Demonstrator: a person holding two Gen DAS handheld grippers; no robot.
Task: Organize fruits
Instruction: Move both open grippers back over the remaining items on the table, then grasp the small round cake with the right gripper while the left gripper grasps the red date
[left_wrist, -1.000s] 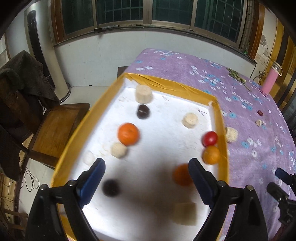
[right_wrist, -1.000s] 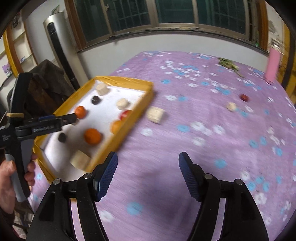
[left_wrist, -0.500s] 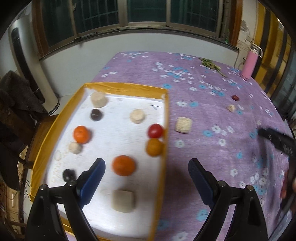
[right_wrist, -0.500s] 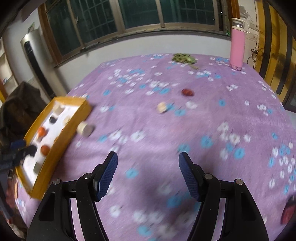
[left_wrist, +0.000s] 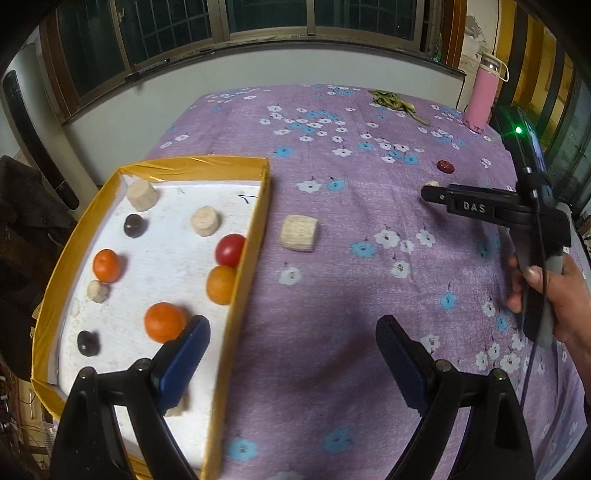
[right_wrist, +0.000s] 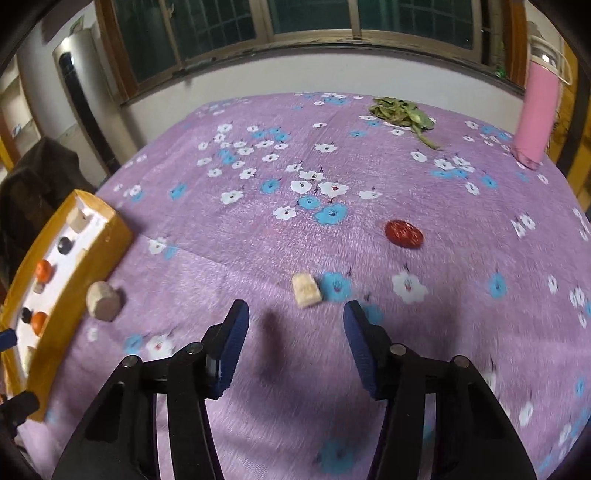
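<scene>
A yellow-walled tray (left_wrist: 247, 266) with a white floor holds oranges (left_wrist: 164, 321), a red tomato (left_wrist: 229, 250), dark round fruits (left_wrist: 133, 225) and pale banana chunks (left_wrist: 205, 220). A banana chunk (left_wrist: 298, 233) lies on the purple cloth beside the tray; it also shows in the right wrist view (right_wrist: 104, 301). A smaller banana piece (right_wrist: 306, 289) and a red date (right_wrist: 403, 233) lie farther right. My left gripper (left_wrist: 288, 350) is open over the tray's right wall. My right gripper (right_wrist: 293, 341) is open, just short of the small banana piece, and shows side-on in the left wrist view (left_wrist: 480, 206).
A pink bottle (right_wrist: 537, 107) stands at the far right corner of the table. A pile of green leaves (right_wrist: 400, 112) lies at the back. The flowered purple cloth (right_wrist: 258, 184) covers the table. A dark chair with clothes (left_wrist: 22, 206) stands left of the tray.
The left gripper has swung right from above the tray to its right wall. The right gripper has moved right and forward, closing on the small banana piece and red date.
</scene>
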